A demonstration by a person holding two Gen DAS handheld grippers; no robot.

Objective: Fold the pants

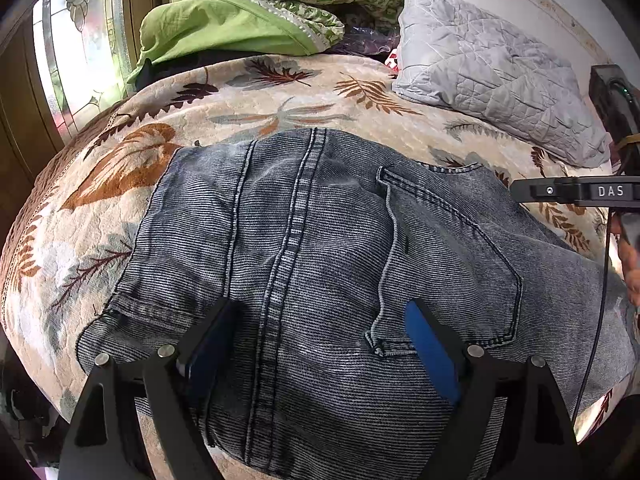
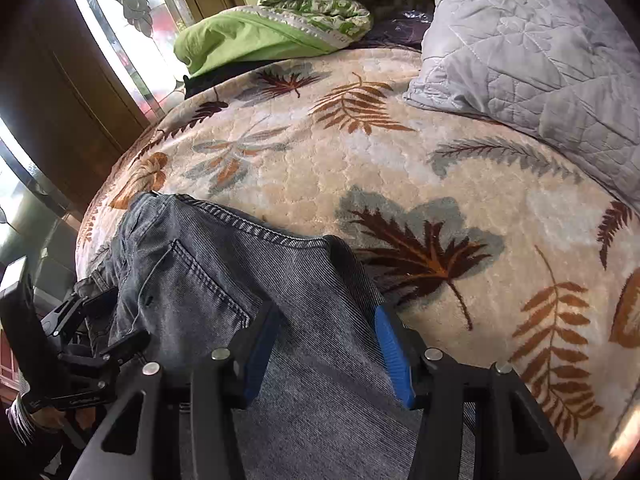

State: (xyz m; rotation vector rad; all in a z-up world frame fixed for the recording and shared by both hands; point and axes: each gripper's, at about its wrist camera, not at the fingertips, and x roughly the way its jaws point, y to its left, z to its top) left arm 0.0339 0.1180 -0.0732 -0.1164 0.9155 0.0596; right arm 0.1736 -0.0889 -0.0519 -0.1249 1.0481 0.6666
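pants folded over on bed; left hand-held gripper spread, right hand-held gripper spread astride denim, ungripped; further folds likely left.

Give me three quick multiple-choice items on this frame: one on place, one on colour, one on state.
1. Where do the grey-blue washed denim jeans lie?
A. on the leaf-patterned cream bedspread
B. on the grey quilted pillow
C. on the floor

2. What colour are the left gripper pads?
A. red
B. blue
C. white

3. How does the left gripper stand?
A. shut on the jeans
B. open above the jeans
C. shut on the pillow

Answers: 1 A, bedspread shows all around the denim. 2 B, blue pads line both fingers. 3 B, fingers stand wide apart over flat denim.
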